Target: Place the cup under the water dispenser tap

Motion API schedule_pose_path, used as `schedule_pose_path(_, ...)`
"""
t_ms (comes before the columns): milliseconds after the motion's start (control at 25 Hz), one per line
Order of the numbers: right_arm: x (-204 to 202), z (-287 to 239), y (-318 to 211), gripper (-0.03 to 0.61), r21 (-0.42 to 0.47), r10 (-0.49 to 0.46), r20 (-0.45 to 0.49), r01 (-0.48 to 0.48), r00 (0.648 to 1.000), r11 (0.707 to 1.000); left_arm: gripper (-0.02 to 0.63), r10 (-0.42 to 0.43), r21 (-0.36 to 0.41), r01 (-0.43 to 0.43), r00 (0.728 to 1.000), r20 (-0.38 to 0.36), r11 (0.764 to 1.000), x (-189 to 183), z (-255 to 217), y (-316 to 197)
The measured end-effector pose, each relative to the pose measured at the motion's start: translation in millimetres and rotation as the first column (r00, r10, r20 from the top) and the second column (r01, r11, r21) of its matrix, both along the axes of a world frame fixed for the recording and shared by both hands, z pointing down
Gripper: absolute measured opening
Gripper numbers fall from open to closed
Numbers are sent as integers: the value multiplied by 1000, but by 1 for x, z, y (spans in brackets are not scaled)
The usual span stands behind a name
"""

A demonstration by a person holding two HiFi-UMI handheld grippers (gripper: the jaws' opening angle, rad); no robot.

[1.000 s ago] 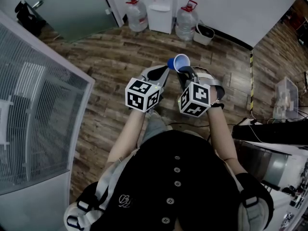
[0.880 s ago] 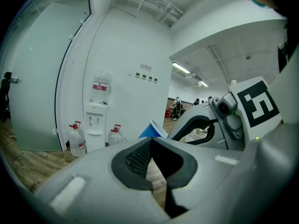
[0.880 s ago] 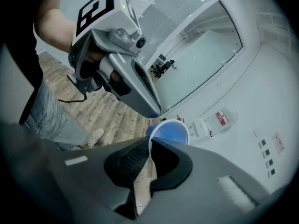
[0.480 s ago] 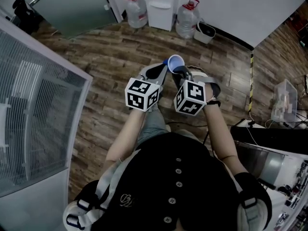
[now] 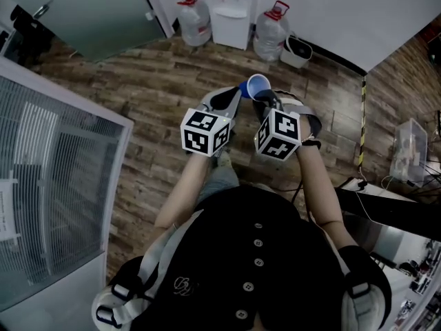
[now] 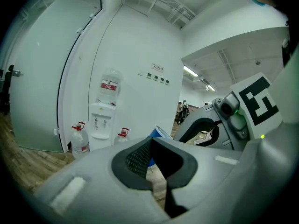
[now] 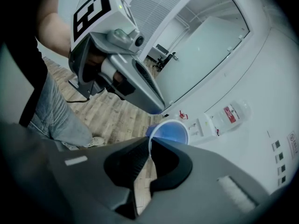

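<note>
A blue cup (image 5: 258, 86) with a white inside is held above the wooden floor; my right gripper (image 5: 265, 101) is shut on its rim. In the right gripper view the rim (image 7: 169, 132) sits pinched between the pads of the right gripper (image 7: 150, 148). My left gripper (image 5: 234, 96) is just left of the cup, shut, with nothing between its fingers. From the left gripper (image 6: 150, 146) view, the cup (image 6: 159, 133) shows beyond the tips. The white water dispenser (image 5: 231, 5) stands against the far wall, well ahead of the cup; its taps (image 6: 99, 122) are small.
Two large water bottles (image 5: 193, 16) (image 5: 272, 29) stand on the floor either side of the dispenser, and a white bin (image 5: 298, 50) is to the right. A grey grille unit (image 5: 48, 185) fills the left. Desks with cables (image 5: 393, 205) lie at the right.
Both grippers and the cup have moved forward over the floor toward the dispenser wall. The grille unit has slid back at the left. The grip on the cup is unchanged.
</note>
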State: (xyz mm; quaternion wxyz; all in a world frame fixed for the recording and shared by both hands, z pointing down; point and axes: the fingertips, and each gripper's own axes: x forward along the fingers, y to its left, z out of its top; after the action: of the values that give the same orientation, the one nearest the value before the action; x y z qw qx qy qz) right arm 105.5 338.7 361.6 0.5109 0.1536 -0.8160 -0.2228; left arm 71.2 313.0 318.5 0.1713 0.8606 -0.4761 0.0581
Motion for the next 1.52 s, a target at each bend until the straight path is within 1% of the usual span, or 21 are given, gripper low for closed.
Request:
schedule_pose_path(200,-23,-6,-42,18,-17,48,18,-47,999,999,-2,38,-10,-38,999,15,999,-20,-2,-40)
schedule_pose_path(360,-42,-1,-72,18,-16,61,7,-61,998,998,-2,62,-7,-62,998,-22,998,-36,-6,-71)
schedule_pose_path(480,-55,3,-86,17,-15,54,-7,-54,999,998,-2,70,-9,-71,997,-24,997,-47,-4,-88)
schedule_pose_path(720,-71,11,-105,18,-34,39,-14,-39,999,999,-2,62,-22,-63,998,-23,998,-63,4,-105)
schedule_pose_path(840,-79,15,-115,18,-43,16,-23,-17,1000,999,-2,40,-33,-41,999,-26,999,-72,9,-115)
schedule_pose_path(960,-87,18,-130,18,-31,7,-19,-8,1000,999,-2,24,-47,-25,999,-25,999,-78,15,-129)
schedule_pose_path(1120,-95,27,-151,18,-36,-2,-7,1,1000,999,-2,31,-63,-31,999,-9,998,-81,25,-151)
schedule_pose_path(1280,-95,32,-188,18,-40,-5,-8,4,1000,999,-2,42,-69,-42,999,3,997,-80,31,-188)
schedule_pose_path(1520,-89,36,-268,18,-40,13,-12,-13,1000,999,-2,51,-78,-50,999,10,996,-74,36,-262)
